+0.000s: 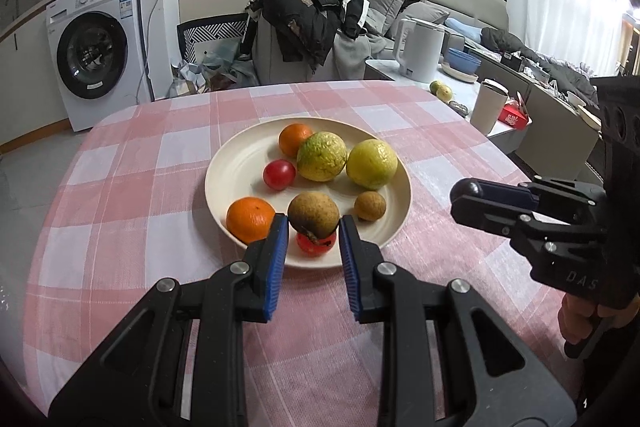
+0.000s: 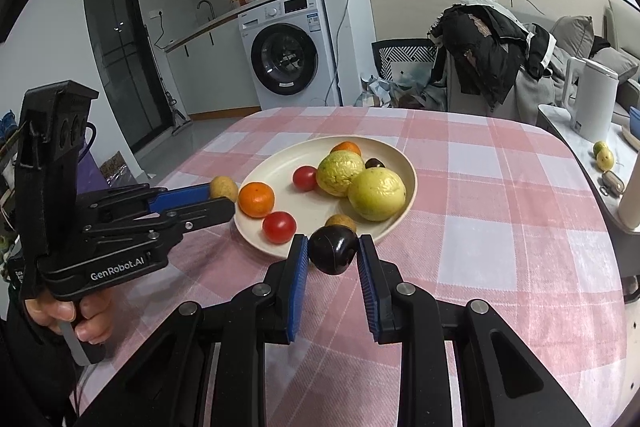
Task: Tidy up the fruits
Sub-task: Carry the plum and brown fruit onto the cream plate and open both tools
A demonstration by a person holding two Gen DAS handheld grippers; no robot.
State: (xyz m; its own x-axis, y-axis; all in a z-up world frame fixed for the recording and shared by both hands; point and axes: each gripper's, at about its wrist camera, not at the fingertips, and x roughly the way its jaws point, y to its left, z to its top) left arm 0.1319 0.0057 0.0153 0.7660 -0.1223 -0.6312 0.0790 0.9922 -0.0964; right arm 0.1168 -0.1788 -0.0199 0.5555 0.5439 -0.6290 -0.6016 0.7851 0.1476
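A cream plate on the pink checked cloth holds two oranges, two yellow-green citrus, two red tomatoes and a small brown fruit. A small dark fruit lies behind the citrus. My left gripper is shut on a round brown fruit just above the plate's near left rim. My right gripper is shut on a dark purple fruit, held over the cloth just in front of the plate.
A side counter on the right carries a white kettle, a cup and two more yellow-green fruits. Beyond the table stand a chair draped with clothes and a washing machine. A hand grips the left tool.
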